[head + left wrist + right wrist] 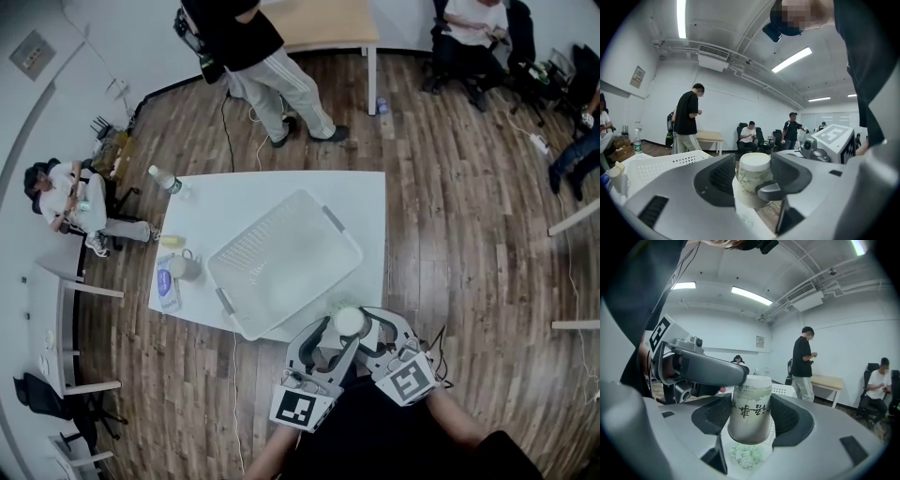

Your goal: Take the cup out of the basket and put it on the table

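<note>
Now, cup (350, 321): out of the basket (330, 219), standing straight at the near right edge of the table (361, 192), with both pairs of jaws around it. Whether its base rests on the tabletop I cannot tell.
Left gripper (753, 174): clenched on the cup, pads against two opposite sides.
Right gripper (750, 412): released, jaws spread wide either side of the same cup, with no squeeze showing.
Crowding: each gripper's tip crosses the other's view right at the cup. A small twist of either hand would probably knock the tips together and jolt the cup.
Edge: the wooden floor (450, 187) lies just beside the cup. Set down any nearer the person, part of the base could overhang and the cup would likely tip off.
Early release: if the left jaws let go with the base above the surface, so light a cup may bounce or topple.
Double grip: if the right jaws close while the left ones grip, the thin wall looks likely to buckle.
Pull-back: a pad dragging along the wall could carry the cup over the edge.
</note>
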### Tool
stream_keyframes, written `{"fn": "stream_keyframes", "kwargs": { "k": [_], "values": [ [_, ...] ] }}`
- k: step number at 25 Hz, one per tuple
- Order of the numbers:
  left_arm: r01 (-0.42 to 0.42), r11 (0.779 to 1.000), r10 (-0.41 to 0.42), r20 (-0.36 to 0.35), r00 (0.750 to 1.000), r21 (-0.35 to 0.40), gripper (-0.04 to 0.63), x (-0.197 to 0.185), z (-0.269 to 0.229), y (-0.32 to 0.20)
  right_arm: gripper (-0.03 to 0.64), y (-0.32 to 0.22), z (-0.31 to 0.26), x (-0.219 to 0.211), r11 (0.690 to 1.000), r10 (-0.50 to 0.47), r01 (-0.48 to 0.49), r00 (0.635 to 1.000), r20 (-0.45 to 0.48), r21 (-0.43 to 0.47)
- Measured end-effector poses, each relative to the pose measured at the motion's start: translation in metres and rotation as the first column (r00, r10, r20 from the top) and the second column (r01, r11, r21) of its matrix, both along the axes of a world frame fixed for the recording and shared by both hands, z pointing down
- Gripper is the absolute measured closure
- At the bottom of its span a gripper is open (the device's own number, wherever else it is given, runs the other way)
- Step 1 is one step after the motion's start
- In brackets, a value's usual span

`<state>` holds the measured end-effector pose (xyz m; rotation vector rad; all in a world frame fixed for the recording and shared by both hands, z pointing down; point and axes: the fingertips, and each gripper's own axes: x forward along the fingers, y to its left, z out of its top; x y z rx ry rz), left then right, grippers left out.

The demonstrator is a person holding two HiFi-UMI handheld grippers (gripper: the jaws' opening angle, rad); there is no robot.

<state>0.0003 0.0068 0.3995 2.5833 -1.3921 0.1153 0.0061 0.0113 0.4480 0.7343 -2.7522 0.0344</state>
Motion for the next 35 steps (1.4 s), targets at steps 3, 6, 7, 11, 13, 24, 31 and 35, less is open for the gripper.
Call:
{"fn": "stream_keyframes", "kwargs": {
  "k": [3,6,7,11,13,24,31,35],
  "values": [
    [0.036,0.999,-0.035,0.021,0.999,-0.027,0.375,-0.01,0.007,0.005,0.345,-0.012,0.025,0.02,0.997,0.081,-0.08,0.997,0.013,-0.019],
    [0.08,0.996,-0.078,0.051,0.996,-0.034,0.391,-0.023,0.014,0.01,0.345,-0.037,0.069,0.044,0.985,0.165,-0.165,0.986,-0.004,-0.05],
    [0.099,0.994,-0.097,0.053,0.994,-0.034,0.398,-0.026,0.015,0.012,0.345,-0.047,0.085,0.051,0.98,0.188,-0.189,0.982,-0.015,-0.06],
    [0.181,0.983,-0.179,0.063,0.982,-0.033,0.473,-0.038,0.015,0.027,0.345,-0.088,0.136,0.068,0.962,0.253,-0.258,0.965,-0.066,-0.087],
    [0.214,0.976,-0.211,0.068,0.975,-0.047,0.533,-0.041,0.016,0.036,0.345,-0.106,0.154,0.071,0.958,0.263,-0.271,0.961,-0.089,-0.092],
    [0.287,0.945,-0.281,0.065,0.958,-0.154,0.583,-0.045,0.037,0.069,0.345,-0.18,0.229,0.062,0.955,0.27,-0.287,0.947,-0.174,-0.081],
    [0.362,0.914,-0.35,0.096,0.932,-0.184,0.581,-0.053,0.048,0.081,0.344,-0.208,0.245,0.049,0.955,0.274,-0.289,0.944,-0.182,-0.061],
    [0.39,0.901,-0.378,0.1,0.92,-0.19,0.581,-0.055,0.048,0.083,0.344,-0.215,0.249,0.044,0.953,0.28,-0.297,0.941,-0.19,-0.066]
  ]
}}
